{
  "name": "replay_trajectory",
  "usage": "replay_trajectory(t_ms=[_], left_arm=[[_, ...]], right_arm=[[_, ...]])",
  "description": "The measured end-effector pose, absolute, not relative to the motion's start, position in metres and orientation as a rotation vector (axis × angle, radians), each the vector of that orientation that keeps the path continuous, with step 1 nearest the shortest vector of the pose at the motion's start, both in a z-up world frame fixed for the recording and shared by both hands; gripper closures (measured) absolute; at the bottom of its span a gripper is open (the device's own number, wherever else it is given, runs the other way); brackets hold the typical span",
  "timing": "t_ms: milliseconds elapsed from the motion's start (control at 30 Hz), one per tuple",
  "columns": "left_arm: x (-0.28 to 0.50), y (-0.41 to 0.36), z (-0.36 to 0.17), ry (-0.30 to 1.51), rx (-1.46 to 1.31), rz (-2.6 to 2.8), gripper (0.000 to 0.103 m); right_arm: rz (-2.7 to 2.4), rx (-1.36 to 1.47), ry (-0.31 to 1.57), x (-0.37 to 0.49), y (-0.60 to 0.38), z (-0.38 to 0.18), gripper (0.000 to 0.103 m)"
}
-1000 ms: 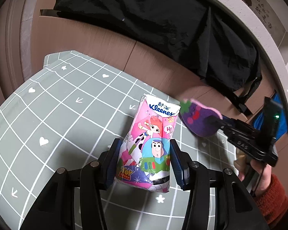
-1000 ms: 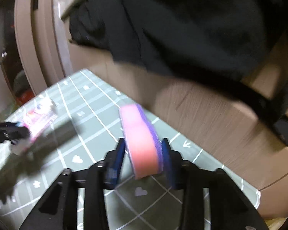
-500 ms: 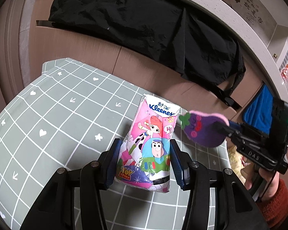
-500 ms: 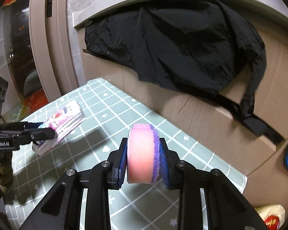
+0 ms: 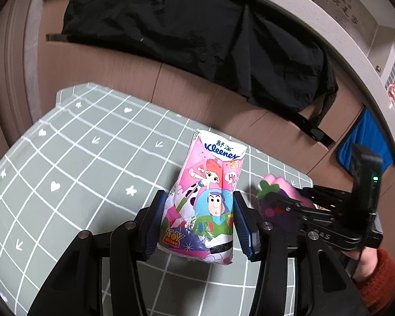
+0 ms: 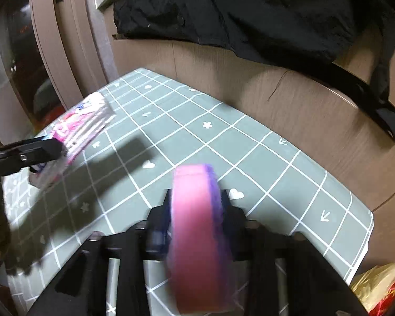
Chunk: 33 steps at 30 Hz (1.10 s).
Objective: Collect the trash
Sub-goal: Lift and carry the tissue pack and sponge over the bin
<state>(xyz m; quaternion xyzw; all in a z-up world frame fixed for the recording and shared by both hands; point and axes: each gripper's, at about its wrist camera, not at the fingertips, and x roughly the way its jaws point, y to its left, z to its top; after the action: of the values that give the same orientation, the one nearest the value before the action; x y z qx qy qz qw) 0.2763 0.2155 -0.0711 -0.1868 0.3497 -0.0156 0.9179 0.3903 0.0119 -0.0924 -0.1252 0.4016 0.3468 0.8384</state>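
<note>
While both hover | left tongs (image 5: 200, 221) pinch tissue pack (image 5: 208, 197) | right tongs (image 6: 194, 210) pinch sponge (image 6: 197, 237)

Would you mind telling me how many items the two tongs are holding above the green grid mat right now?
2. The Kleenex tissue pack is clamped in the left tongs; the pink-and-purple sponge is clamped in the right tongs. More items may lie outside both views.

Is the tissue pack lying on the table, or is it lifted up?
Lifted. The left tool clamps the tissue pack by its sides, and in the right view it casts a separate shadow on the table.
</note>
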Motion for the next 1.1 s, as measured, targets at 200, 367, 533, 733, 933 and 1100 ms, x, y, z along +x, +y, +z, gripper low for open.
replay_trajectory(t_ms=[200, 367, 533, 733, 933, 1100], left_arm=[[0.275, 0.186, -0.034, 0.635, -0.336, -0.055, 0.054], [0.271, 0.149, 0.012, 0.526, -0.294, -0.098, 0.054], [0.270, 0.092, 0.053, 0.431, -0.240, -0.172, 0.054], [0.277, 0.021, 0.072, 0.398, -0.209, -0.282, 0.054], [0.290, -0.051, 0.064, 0.443, -0.188, -0.387, 0.054], [0.296, -0.103, 0.045, 0.502, -0.174, -0.456, 0.054]], right_arm=[[0.723, -0.206, 0.739, 0.369, -0.024, -0.044, 0.075], [0.684, -0.119, 0.619, 0.349, -0.074, 0.009, 0.075], [0.601, -0.086, 0.508, 0.328, -0.131, 0.048, 0.075], [0.462, -0.055, 0.435, 0.310, -0.209, 0.072, 0.075], [0.324, -0.032, 0.405, 0.295, -0.279, 0.076, 0.075], [0.250, 0.022, 0.424, 0.288, -0.325, 0.060, 0.075]])
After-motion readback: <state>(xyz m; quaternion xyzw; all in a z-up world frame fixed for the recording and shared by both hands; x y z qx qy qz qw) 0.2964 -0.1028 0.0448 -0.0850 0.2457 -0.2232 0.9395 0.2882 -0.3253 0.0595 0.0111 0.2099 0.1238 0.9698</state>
